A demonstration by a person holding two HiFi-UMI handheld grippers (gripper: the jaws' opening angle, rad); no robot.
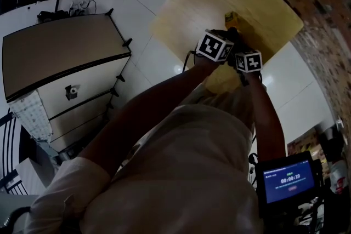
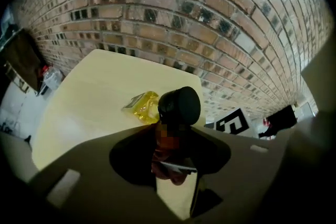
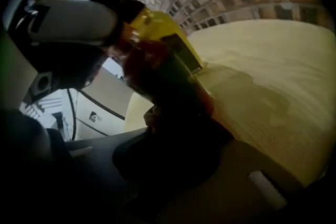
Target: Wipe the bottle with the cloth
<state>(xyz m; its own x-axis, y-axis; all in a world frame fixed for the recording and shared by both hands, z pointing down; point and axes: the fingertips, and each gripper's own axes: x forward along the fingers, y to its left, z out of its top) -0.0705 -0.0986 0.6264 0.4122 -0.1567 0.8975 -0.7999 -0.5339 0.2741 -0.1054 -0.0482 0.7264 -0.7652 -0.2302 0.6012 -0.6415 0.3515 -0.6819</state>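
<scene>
A dark reddish bottle with a black cap (image 2: 179, 105) stands between the jaws of my left gripper (image 2: 176, 162), which is shut on it below the cap. In the right gripper view the same bottle (image 3: 157, 76) slants from cap, upper left, down into my right gripper (image 3: 173, 147). Its lower end sits in the dark between those jaws, which look shut on it. The yellow cloth (image 2: 143, 106) lies crumpled on the pale wooden table (image 2: 94, 97) just beyond the bottle, untouched. In the head view both marker cubes sit close together, the left gripper (image 1: 226, 35) beside the right gripper (image 1: 241, 52), with the cloth (image 1: 231, 18) past them.
A brick wall (image 2: 184, 18) runs along the table's far side. Left of the table on the tiled floor stands a grey-topped cabinet (image 1: 60, 52). A small lit screen (image 1: 289, 178) hangs at the person's right hip. The table's near edge (image 1: 164, 41) is close to the grippers.
</scene>
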